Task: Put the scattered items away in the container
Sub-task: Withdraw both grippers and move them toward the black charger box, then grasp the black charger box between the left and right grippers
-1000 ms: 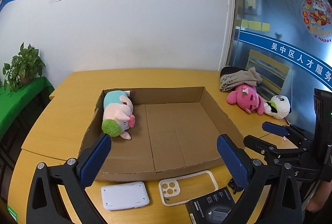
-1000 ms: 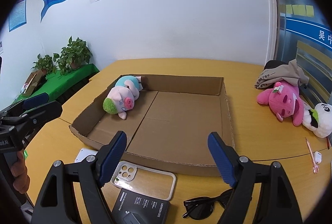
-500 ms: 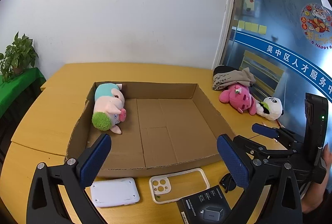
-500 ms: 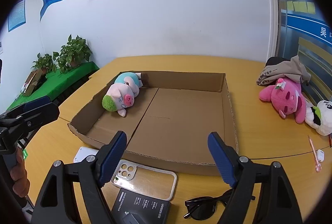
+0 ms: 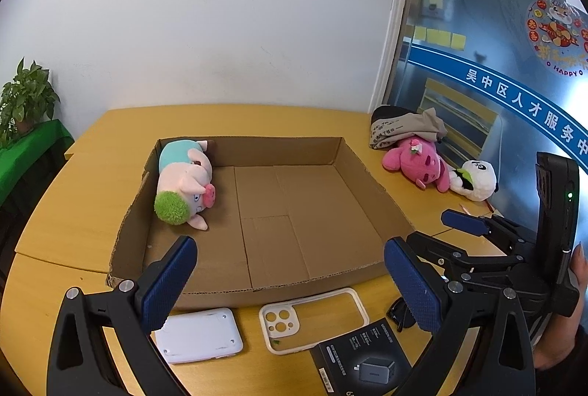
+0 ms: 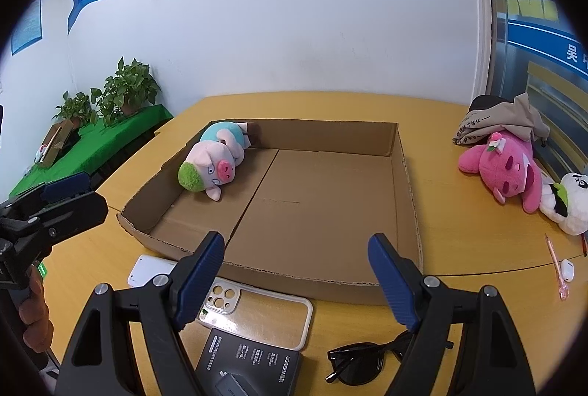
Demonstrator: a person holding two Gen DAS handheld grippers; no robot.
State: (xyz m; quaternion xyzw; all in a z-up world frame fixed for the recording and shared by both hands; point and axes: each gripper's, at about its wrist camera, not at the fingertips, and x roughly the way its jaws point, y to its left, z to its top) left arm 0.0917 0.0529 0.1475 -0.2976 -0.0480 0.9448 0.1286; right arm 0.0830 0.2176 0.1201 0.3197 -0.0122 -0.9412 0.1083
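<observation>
A shallow cardboard box [image 5: 371, 188] [image 6: 406, 183] lies on the wooden table, with a pig plush [image 5: 183, 186] [image 6: 215, 164] in its far left corner. Before its near wall lie a white flat device [image 5: 198, 335] [image 6: 149, 271], a clear phone case [image 5: 314, 319] [image 6: 257, 311], a dark charger box [image 5: 362, 355] [image 6: 253, 363] and black sunglasses [image 6: 362, 361]. A pink plush [image 5: 417, 162] [image 6: 505, 168] and a panda plush [image 5: 476, 179] [image 6: 567, 203] lie right of the box. My left gripper [image 5: 290, 285] and right gripper [image 6: 296, 278] hover open above the near items, both holding nothing.
A grey cloth bag [image 5: 404, 129] [image 6: 503, 120] lies behind the pink plush. A pink pen [image 6: 555, 263] and a small white piece [image 6: 566, 265] lie near the right table edge. Potted plants [image 6: 126, 91] stand on a green shelf at left. A glass wall runs along the right.
The left wrist view has shifted a little, so the box and plushes now sit slightly lower and further left. The right wrist view is nearly unchanged. Both grippers stay open.
</observation>
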